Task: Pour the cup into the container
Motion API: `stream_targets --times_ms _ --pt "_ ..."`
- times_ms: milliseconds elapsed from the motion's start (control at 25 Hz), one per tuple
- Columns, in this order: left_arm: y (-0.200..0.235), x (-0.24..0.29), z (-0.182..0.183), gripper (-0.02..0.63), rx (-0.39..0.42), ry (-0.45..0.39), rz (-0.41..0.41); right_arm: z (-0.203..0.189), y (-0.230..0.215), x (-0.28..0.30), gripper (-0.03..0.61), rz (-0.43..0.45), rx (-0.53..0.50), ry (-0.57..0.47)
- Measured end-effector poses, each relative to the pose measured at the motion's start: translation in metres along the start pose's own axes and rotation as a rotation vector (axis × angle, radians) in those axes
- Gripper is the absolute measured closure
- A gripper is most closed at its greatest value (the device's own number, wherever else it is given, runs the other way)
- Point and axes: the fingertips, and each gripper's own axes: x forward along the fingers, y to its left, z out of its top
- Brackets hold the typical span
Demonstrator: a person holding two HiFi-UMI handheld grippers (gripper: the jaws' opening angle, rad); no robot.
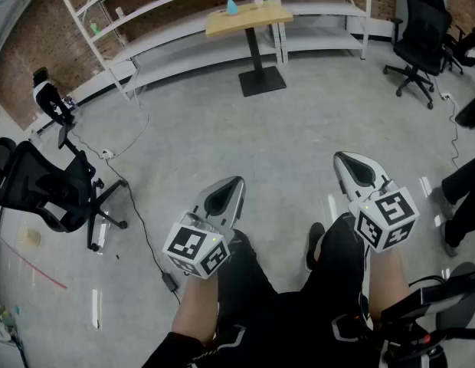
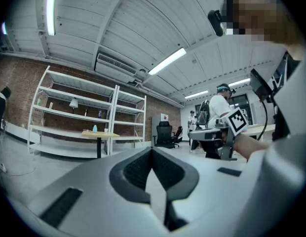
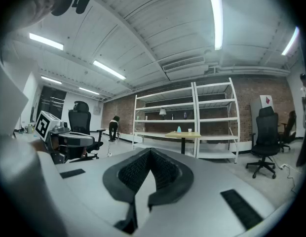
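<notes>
Two grippers, left gripper [image 1: 224, 198] and right gripper [image 1: 358, 169], sit low in frame, fingers pressed together on nothing. Open floor [image 1: 245, 129] stretches ahead; a cable [image 1: 142, 232] and black chair [image 1: 46, 194] crowd the left. Top centre, the surface [image 1: 260, 18] carries a white cup [image 1: 257, 2] near a blue object [image 1: 232, 7], with shelves [image 1: 145, 14] behind.

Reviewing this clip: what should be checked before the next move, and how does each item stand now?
1. Cup located: ok, a white cup stands on the wooden table.
2. Container identified: cannot tell; a light-blue item stands beside the cup.
3. Cup within reach: not ok, the table is far across the floor.
4. Hands free: ok, left hand-held gripper and right hand-held gripper hold nothing.
5. Jaws open for a grasp: not ok, both are shut.
6. Cup's contents: cannot tell, too small.
</notes>
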Motion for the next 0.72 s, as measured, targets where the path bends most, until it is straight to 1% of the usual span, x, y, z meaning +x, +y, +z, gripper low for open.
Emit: stream_targets --times_ms 240,480,720 --pt "0.004 -0.001 -0.001 0.612 -0.014 0.000 0.010 0.003 -0.001 0.002 0.577 -0.008 0.001 -0.002" --pt "0.005 0.002 -0.006 0.612 -0.021 0.011 0.006 -0.003 -0.003 0.004 0.577 -0.009 0.008 0.009" --pt "0.008 0.011 -0.019 0.612 -0.041 0.027 0.002 -0.009 -0.010 0.011 0.577 -0.007 0.052 -0.007"
